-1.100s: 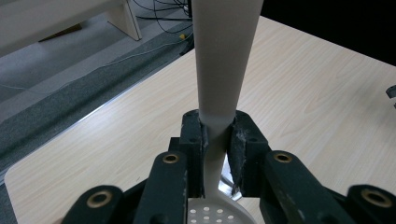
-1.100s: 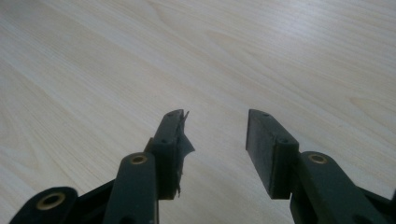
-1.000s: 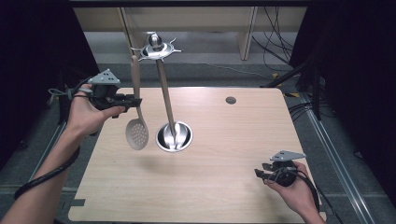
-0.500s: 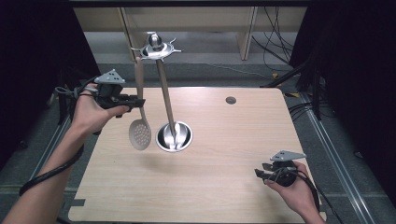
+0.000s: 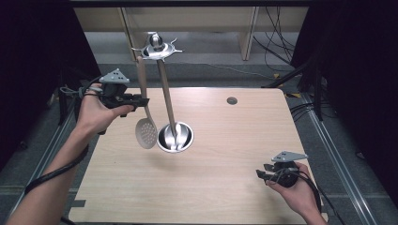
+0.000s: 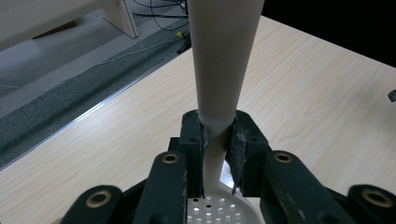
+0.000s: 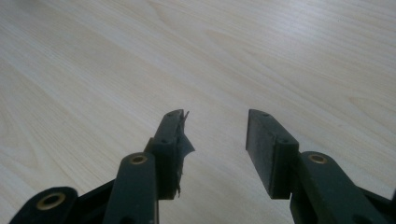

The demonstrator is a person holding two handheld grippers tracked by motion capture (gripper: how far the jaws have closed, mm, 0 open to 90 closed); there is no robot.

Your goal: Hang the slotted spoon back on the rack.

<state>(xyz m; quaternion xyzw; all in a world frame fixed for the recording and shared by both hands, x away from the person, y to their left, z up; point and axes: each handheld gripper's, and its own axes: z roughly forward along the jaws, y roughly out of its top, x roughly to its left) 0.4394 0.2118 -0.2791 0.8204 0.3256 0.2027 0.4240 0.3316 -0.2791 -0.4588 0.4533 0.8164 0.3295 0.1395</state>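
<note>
A metal utensil stand (image 5: 174, 136) with a round base and a hooked crown (image 5: 156, 48) rises from the middle left of the wooden table (image 5: 225, 140). Beside it a cream slotted spoon (image 5: 146, 132) hangs upright, its wooden handle (image 5: 141, 75) reaching up to the crown. My left gripper (image 5: 139, 101) is shut on the spoon's neck; the left gripper view has the handle (image 6: 223, 60) rising between the pads and the slotted bowl (image 6: 219, 211) below. My right gripper (image 5: 261, 173) rests low at the table's front right, open with nothing between its jaws (image 7: 215, 140).
A small dark round hole (image 5: 232, 100) sits in the table's far middle. Beyond the far edge are a grey floor, wooden furniture legs (image 5: 248, 33) and loose cables (image 5: 277, 42). Dark space borders both sides of the table.
The left hand has carried the spoon slightly right, toward the stand. The right gripper has stayed where it was.
</note>
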